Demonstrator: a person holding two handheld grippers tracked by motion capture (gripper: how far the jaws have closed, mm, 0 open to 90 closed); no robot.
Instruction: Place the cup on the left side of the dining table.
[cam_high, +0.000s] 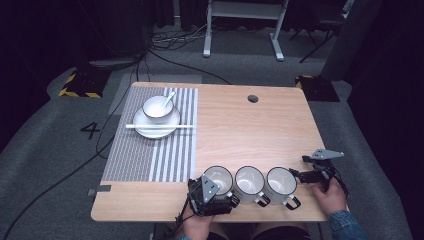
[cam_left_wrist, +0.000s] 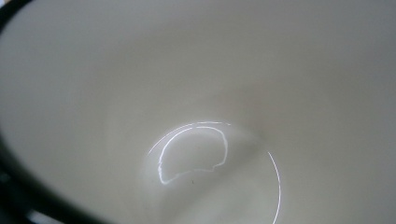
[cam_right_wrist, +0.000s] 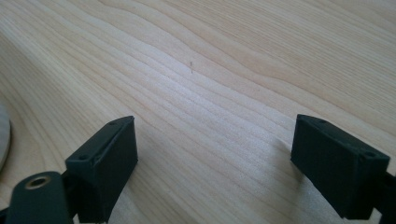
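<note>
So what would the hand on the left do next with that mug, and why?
Probably lift the left mug a little off the table. The left gripper sits right at that mug, and its camera looks straight into the white inside, so a grip seems likely, though its fingers are hidden. The right gripper rests open over bare wood, beside the right mug.

Three white enamel mugs with dark rims stand upright in a row near the table's front edge. The left mug (cam_high: 218, 179) sits at the striped mat's near right corner, its empty, glossy inside (cam_left_wrist: 201, 116) seen close. The middle mug (cam_high: 249, 180) and the right mug (cam_high: 281, 181) stand just beside it, handles pointing toward the person.
</note>
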